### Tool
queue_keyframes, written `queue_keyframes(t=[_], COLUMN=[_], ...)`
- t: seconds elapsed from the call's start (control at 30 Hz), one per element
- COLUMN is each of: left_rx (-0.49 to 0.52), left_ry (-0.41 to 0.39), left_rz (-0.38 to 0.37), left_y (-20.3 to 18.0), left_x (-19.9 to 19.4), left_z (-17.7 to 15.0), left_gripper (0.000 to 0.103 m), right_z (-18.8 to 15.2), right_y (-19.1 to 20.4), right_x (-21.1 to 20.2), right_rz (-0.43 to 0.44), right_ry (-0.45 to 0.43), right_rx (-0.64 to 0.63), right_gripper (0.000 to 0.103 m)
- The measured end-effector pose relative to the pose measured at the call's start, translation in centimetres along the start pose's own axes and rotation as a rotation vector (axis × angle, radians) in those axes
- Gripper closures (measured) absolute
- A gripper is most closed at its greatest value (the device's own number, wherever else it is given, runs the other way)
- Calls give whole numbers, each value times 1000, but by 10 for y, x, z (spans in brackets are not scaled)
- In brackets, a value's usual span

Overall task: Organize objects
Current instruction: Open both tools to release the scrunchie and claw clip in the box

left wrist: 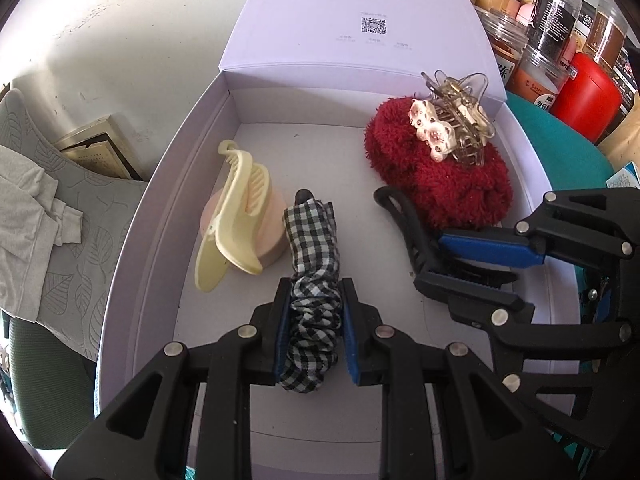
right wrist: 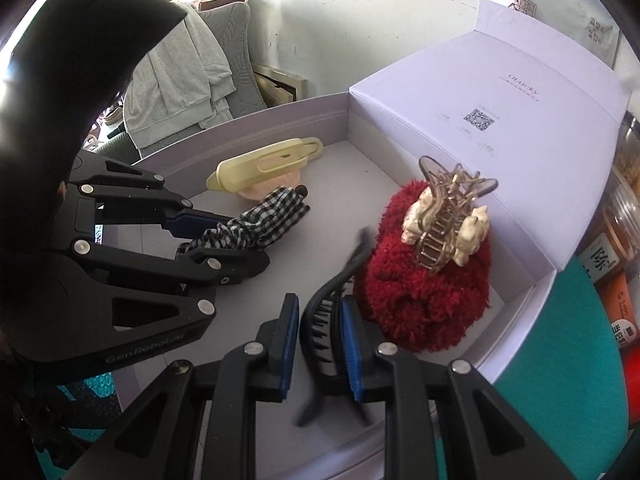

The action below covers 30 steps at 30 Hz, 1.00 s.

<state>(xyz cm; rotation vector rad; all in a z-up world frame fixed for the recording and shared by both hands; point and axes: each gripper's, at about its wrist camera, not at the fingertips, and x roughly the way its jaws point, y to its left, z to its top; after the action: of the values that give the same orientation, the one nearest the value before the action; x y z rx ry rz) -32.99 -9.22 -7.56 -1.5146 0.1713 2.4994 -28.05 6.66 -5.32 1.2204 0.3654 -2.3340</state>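
An open white box (left wrist: 160, 184) (right wrist: 280, 116) holds hair accessories. My left gripper (left wrist: 314, 312) (right wrist: 224, 240) is shut on a black-and-white checked scrunchie (left wrist: 314, 248) (right wrist: 260, 220) low over the box floor. My right gripper (right wrist: 320, 340) (left wrist: 460, 256) is shut on a black hair clip (right wrist: 324, 320) (left wrist: 404, 216), just left of a red fluffy scrunchie (left wrist: 440, 172) (right wrist: 424, 292). A clear claw clip (left wrist: 460, 120) (right wrist: 444, 220) with cream bear shapes sits on the red scrunchie. A pale yellow clip (left wrist: 236, 208) (right wrist: 264, 164) lies on a pink round pad (left wrist: 276, 224) at the left.
The box lid (left wrist: 360, 20) (right wrist: 520, 120) stands up at the back. Jars and a red canister (left wrist: 588, 92) crowd the right beyond a teal surface (left wrist: 560, 140) (right wrist: 560, 340). A grey cushion with clothes (left wrist: 48, 208) (right wrist: 180, 80) sits to the left by the wall.
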Motion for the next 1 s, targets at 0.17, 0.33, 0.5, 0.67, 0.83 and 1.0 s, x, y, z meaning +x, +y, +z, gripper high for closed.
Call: queue_keyframes(t=[0.17,0.33,0.5,0.67,0.83,1.0], left_rx=[3,8,4,16,24,0], left_ry=[-2,4,-9,-43,-56,-62], left_rz=[9,-1,9,15,84,87], left_y=[-2,-4,-4,-6,-3,0], left_x=[1,0,-6,-17,-25,-36], left_z=[1,0,-2,2,6,6], left_gripper=[82,82,82,71,48,41], right_z=[0,0,2,4,5,0], right_y=[-2,0,-5,-6,-10,-13], right_x=[0,-3,-9,-15,-20,-30], right_rz=[-6,-13,-18,-36,-91,-96], right_ry=[2,2,-16,-21,-18,-29], right_rx=[7,9,29,26,33,41], right_gripper=[82,82,82,82,65,54])
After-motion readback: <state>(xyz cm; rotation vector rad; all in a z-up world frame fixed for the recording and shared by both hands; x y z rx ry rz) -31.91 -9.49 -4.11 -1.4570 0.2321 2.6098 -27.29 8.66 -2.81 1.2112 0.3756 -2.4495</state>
